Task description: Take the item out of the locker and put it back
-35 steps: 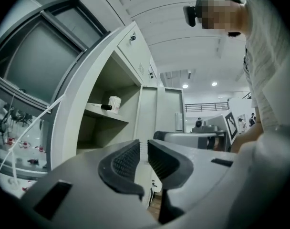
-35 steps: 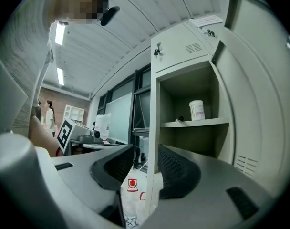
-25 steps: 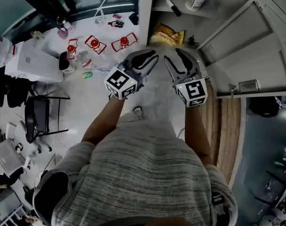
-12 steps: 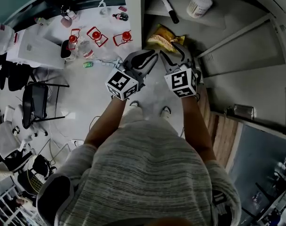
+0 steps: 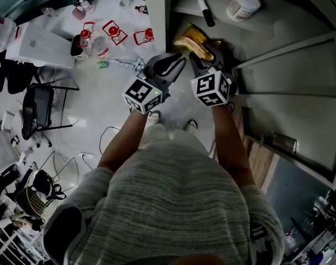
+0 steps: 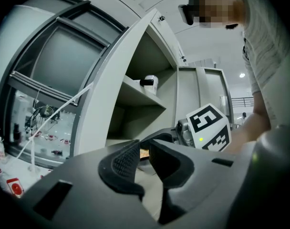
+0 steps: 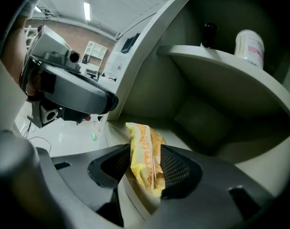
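A yellow snack bag (image 5: 193, 40) lies on the lower shelf of the open grey locker (image 5: 157, 15). My right gripper (image 5: 204, 54) reaches into that compartment. In the right gripper view the bag (image 7: 145, 151) stands between the two ribbed pads (image 7: 176, 168), filling most of the gap, and I see no squeeze on it. My left gripper (image 5: 176, 61) hovers just outside the locker's left wall, its tips together and nothing in them. From the left gripper view the right gripper's marker cube (image 6: 209, 128) shows beside the locker opening.
The upper shelf carries a black marker pen (image 5: 202, 7) and a white tub (image 5: 242, 4). The locker door (image 5: 289, 93) swings open at the right. On the floor to the left are red-and-white items (image 5: 113, 29), a white box (image 5: 38, 43) and a black chair (image 5: 38, 117).
My right gripper has moved forward from outside the locker into the lower compartment, until the bag is between its jaws. The left gripper has stayed about where it was.
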